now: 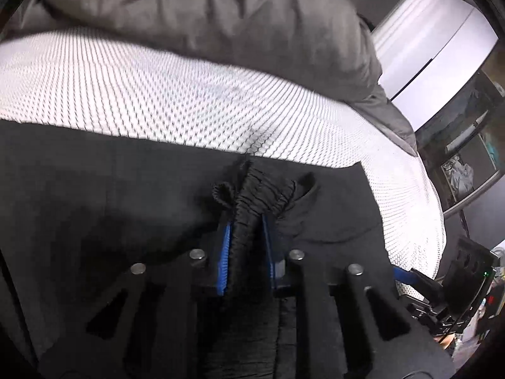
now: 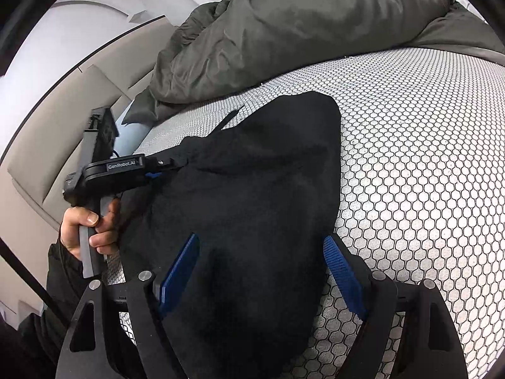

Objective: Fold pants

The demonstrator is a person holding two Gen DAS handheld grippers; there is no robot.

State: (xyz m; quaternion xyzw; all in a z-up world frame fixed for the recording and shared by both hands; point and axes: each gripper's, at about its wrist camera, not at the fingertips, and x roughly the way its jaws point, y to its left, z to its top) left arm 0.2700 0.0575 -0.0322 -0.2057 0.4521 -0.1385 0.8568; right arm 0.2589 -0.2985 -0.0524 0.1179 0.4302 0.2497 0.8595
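Left claw [image 1: 246, 221] clamped on pants [image 1: 110, 195] waistband, right claw [image 2: 263, 252] wide open

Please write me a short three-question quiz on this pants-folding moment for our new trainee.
1. True or false: the left gripper is closed on the gathered waistband of the black pants.
2. The right gripper is: A) open, pants lying between its fingers; B) shut on the grey duvet; C) out of view.
3. What surface do the pants lie on?

Key: 1 true. 2 A. 3 the white mattress with the honeycomb pattern.
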